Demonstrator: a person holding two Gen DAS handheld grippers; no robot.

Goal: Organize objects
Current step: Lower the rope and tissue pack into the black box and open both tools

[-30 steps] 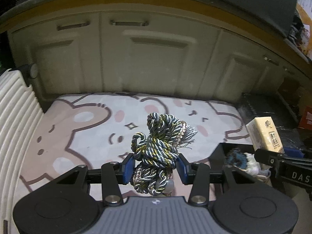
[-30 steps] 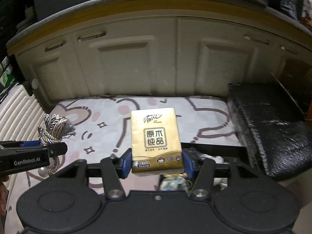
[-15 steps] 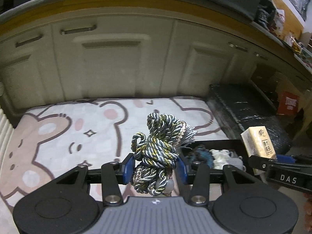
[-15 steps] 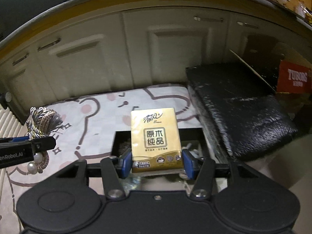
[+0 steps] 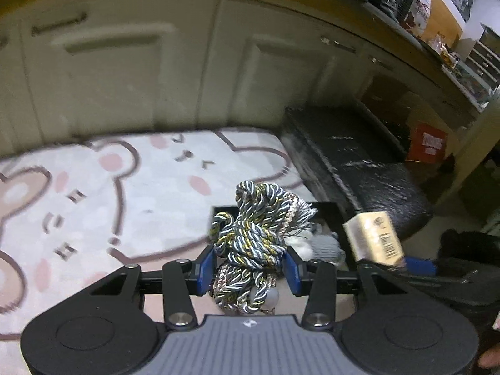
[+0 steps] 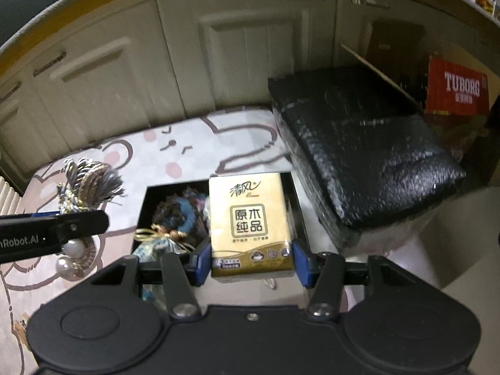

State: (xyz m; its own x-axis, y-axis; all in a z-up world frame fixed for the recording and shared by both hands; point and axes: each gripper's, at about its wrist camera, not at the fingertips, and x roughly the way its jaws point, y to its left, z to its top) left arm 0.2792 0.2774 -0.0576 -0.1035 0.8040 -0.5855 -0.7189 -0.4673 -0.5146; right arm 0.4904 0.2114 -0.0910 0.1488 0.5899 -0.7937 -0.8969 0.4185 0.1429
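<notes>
The left gripper is clamped on a bundle of twisted cord — blue, grey and gold strands with a frayed tassel and a pearl bead hanging below. It looks light, soft and loose: it squashes between the pads, and the coils can slip or snag, so the thick knotted middle is the sound place to hold, as it is held.

The right gripper grips a gold tissue pack by its lower sides. The pack is light and yielding, with a slick wrapper; a squeeze across its width suits it.

Both loads hang over or beside an open black box that rests on a bear-print mat. The box already holds a blue-purple knitted piece and a gold-tied ornament — probably little room is left, though the far corners are blurred.

A black wrapped bundle lies just beside the box. The two grippers are near each other, so one could foul the other over the opening.
</notes>
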